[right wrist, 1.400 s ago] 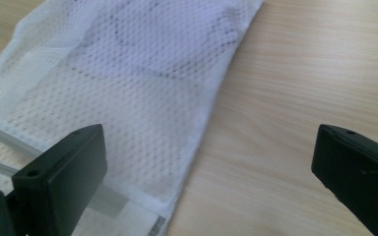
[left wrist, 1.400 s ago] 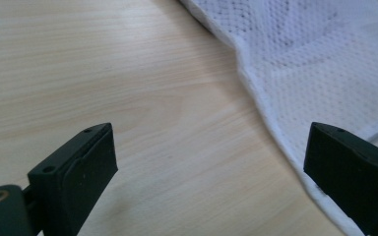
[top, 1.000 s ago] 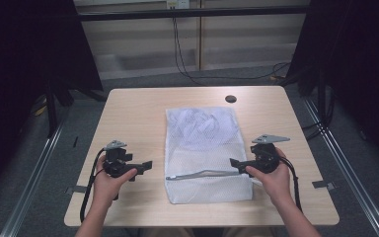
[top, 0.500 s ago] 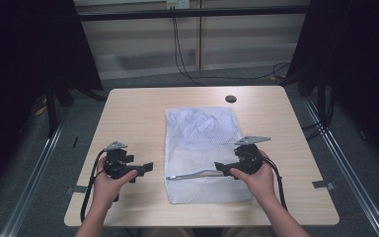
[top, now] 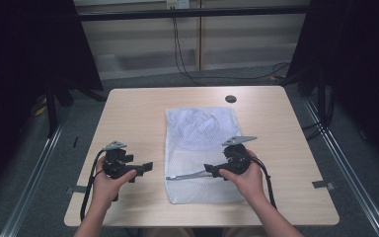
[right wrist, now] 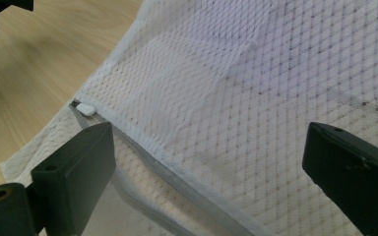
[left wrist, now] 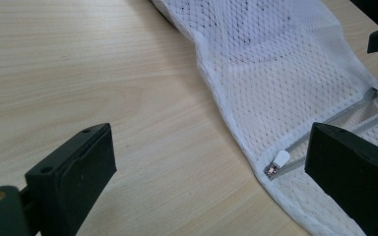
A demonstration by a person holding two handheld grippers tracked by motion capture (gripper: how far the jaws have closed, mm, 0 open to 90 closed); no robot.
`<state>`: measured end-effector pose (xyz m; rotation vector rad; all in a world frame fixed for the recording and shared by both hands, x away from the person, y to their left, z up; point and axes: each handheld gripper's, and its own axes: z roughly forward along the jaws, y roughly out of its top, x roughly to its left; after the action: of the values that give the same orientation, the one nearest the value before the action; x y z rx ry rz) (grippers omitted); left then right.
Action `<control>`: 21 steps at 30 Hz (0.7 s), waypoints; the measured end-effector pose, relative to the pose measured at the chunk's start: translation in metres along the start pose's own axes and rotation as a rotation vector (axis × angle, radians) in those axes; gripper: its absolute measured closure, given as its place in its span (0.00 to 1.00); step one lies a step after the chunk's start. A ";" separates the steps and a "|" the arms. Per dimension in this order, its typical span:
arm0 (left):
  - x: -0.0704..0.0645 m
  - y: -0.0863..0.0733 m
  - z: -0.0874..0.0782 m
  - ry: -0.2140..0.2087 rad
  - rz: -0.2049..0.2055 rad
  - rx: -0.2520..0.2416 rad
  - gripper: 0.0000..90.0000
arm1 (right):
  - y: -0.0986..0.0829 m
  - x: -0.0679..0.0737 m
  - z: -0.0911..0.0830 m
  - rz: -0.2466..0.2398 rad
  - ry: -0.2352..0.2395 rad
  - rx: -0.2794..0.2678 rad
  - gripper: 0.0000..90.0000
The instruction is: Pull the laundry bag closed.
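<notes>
a white mesh laundry bag (top: 201, 153) is laid flat mid-surface (top: 138, 113), its zipper (left wrist: 334, 120) partly parted. the right claw (top: 211, 170) is held spread over the zipper line, likely to be closed on it. the left claw (top: 145, 168) is kept spread beside the bag's edge, near the zipper pull (left wrist: 279, 160).

Your left gripper (top: 145, 167) sits low at your left, jaws spread wide; your right gripper (top: 208, 168) points toward it, jaws equally wide apart.
</notes>
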<state>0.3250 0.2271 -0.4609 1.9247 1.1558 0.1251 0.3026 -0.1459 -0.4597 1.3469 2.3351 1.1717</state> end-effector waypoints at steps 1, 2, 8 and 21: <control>0.000 0.000 0.000 -0.001 -0.006 -0.006 0.05 | 0.002 0.003 0.002 0.000 0.003 0.003 0.06; 0.000 0.000 0.000 -0.001 -0.006 -0.006 0.05 | 0.003 0.004 0.003 0.001 0.004 0.004 0.06; -0.001 0.000 0.000 -0.003 0.005 0.001 0.05 | 0.008 0.012 0.007 -0.009 0.028 -0.004 0.07; -0.001 0.001 -0.001 -0.001 0.000 -0.005 0.05 | 0.013 0.028 0.024 -0.011 0.073 0.008 0.11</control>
<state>0.3245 0.2266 -0.4592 1.9208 1.1533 0.1265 0.3074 -0.1067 -0.4612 1.3141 2.3961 1.2292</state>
